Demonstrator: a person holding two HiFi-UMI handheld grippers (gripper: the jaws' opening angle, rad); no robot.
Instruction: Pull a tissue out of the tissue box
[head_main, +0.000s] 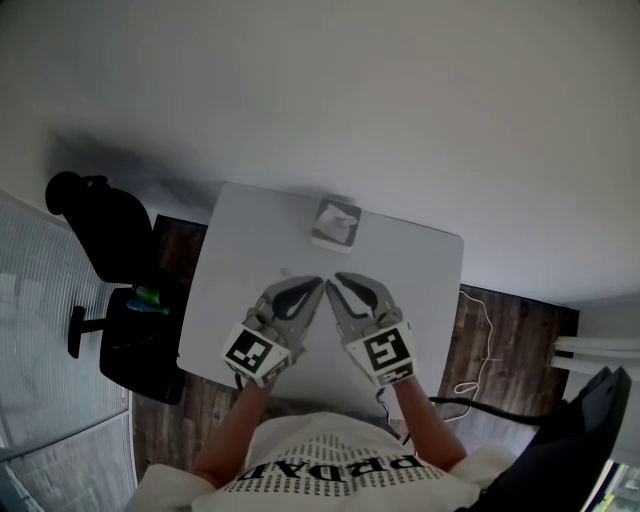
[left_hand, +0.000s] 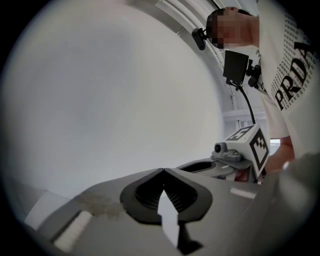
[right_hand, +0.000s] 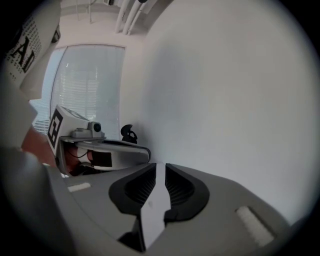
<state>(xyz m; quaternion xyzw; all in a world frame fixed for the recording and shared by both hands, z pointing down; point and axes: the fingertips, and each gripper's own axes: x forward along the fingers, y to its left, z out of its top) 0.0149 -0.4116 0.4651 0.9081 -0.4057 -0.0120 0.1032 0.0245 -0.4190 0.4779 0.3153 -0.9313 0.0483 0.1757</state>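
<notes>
With my left tongs (head_main: 316, 283) shut and my right tongs (head_main: 340, 279) open a crack, both empty, I should reach the tissue box (head_main: 335, 226) and pinch only the top tissue (head_main: 340, 213).

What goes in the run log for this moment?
stage: pre-grasp | tissue box: near far edge of table, untouched | left gripper: shut, empty | right gripper: open, empty | both short of box

Head view: soft, dim, even light; low contrast, white square tabletop (head_main: 235, 260) reads greyish, faint shadow on pale wall (head_main: 350, 100) beyond. Gripper views: heavy fisheye, black vignetted corners, near foreground soft. Brightest: tall frosted window (right_hand: 85, 90), mildly blown.
</notes>
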